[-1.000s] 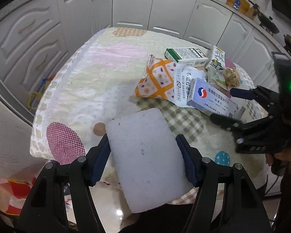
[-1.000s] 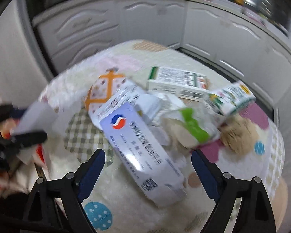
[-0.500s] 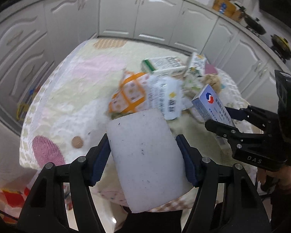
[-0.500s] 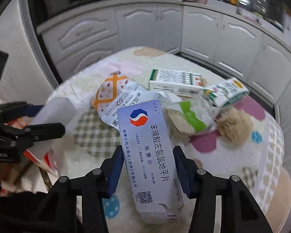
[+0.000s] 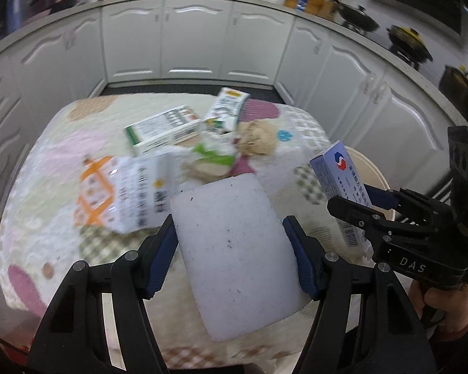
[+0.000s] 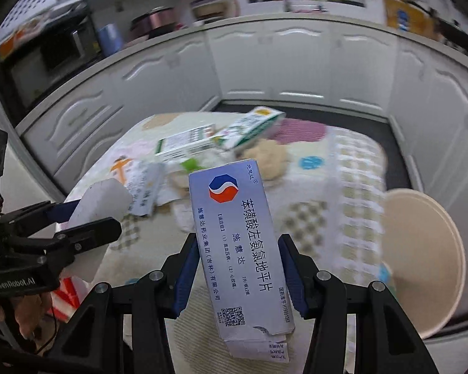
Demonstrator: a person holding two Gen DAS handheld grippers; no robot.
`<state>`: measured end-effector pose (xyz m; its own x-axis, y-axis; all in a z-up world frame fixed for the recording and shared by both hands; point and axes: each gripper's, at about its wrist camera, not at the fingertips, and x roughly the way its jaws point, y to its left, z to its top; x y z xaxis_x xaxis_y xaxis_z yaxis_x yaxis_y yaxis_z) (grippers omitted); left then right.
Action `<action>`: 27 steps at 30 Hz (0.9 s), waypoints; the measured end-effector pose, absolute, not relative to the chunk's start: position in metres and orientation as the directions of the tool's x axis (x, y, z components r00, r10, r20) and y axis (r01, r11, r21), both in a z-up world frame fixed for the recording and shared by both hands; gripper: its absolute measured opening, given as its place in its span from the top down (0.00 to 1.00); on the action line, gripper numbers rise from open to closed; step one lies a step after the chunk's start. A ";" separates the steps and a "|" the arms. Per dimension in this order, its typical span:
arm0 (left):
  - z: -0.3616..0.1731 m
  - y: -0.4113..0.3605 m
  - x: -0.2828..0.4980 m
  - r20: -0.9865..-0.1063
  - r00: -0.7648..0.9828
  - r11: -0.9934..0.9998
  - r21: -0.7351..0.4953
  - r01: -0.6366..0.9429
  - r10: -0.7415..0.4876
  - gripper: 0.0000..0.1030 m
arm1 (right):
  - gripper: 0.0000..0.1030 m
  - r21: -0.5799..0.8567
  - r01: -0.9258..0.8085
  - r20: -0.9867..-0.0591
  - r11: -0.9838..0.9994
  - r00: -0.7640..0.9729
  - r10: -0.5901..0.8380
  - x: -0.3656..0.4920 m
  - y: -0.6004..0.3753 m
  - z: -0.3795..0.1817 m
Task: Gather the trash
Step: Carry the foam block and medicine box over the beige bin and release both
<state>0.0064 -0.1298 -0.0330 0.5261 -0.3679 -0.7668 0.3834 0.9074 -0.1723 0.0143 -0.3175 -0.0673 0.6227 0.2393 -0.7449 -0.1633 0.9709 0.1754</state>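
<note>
Right wrist: right gripper (image 6: 237, 275) pinches medicine box (image 6: 243, 246) beside empty beige bucket (image 6: 427, 249).

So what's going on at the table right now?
A person is clearing trash with both grippers. The left gripper is shut on a white foam block; the right gripper is shut on a blue medicine box, lifted off the table. Cartons and wrappers remain there. A beige bin stands beside it.
</note>
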 end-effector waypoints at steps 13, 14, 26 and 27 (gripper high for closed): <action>-0.032 -0.209 0.015 -0.763 0.515 0.866 -0.116 0.487 -0.392 0.36 | 0.52 0.213 0.042 -0.723 0.976 0.679 0.129 -0.008 -0.396 -0.063; -0.033 -0.213 0.015 -0.763 0.512 0.863 -0.116 0.492 -0.394 0.36 | 0.52 0.217 0.059 -0.722 0.974 0.681 0.119 -0.009 -0.403 -0.063; -0.041 -0.284 0.025 -0.774 0.446 0.804 -0.133 0.580 -0.450 0.36 | 0.52 0.217 0.223 -0.738 0.950 0.675 0.010 -0.015 -0.465 -0.067; -0.042 -0.290 0.026 -0.776 0.437 0.798 -0.137 0.586 -0.454 0.36 | 0.52 0.216 0.235 -0.740 0.948 0.672 0.002 -0.016 -0.469 -0.068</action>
